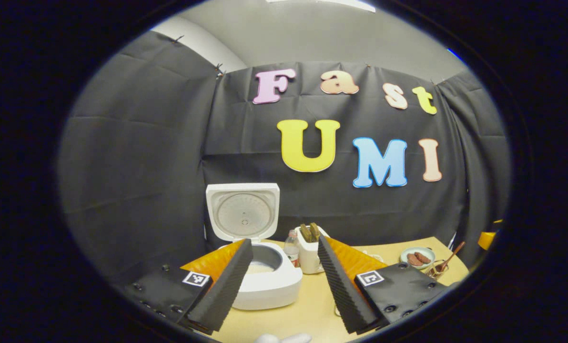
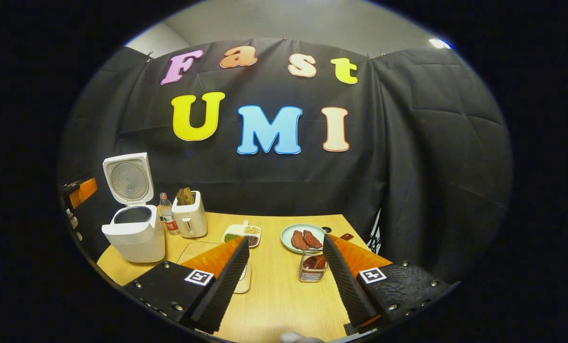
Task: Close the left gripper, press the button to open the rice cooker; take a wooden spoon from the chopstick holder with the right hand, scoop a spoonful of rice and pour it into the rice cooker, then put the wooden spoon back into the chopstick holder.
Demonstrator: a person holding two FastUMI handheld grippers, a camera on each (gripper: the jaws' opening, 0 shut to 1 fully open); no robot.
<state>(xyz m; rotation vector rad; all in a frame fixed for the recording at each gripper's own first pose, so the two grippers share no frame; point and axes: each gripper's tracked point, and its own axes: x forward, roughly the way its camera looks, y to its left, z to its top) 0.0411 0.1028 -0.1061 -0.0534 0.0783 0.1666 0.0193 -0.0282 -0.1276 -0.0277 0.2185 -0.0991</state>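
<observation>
The wooden table [image 2: 284, 295] carries everything, backed by the booth's black cloth wall. On its left end stands the white rice cooker [image 2: 134, 236], its lid [image 2: 127, 178] swung fully upright and the inner pot open to view; in the left gripper view the same rice cooker [image 1: 265, 276] sits just ahead of the fingers, with pale rice showing in the pot. Just right of the cooker stands a small bottle [image 2: 167, 220], then a white toaster [image 2: 189, 216] with slices poking out of its slots. Near the table's middle lies a divided dish of grains [image 2: 242, 233], and right of it a plate [image 2: 288, 234] with reddish pieces on it. In front of the plate stands the chopstick holder [image 2: 311, 272], with the wooden spoon [image 2: 329, 247] resting in it, handle leaning up to the right. The left gripper [image 1: 284, 281] hovers before the cooker, jaws spread wide, holding nothing. The right gripper [image 2: 286, 281] hangs over the table, jaws likewise apart and empty, the holder just beside its right finger.
</observation>
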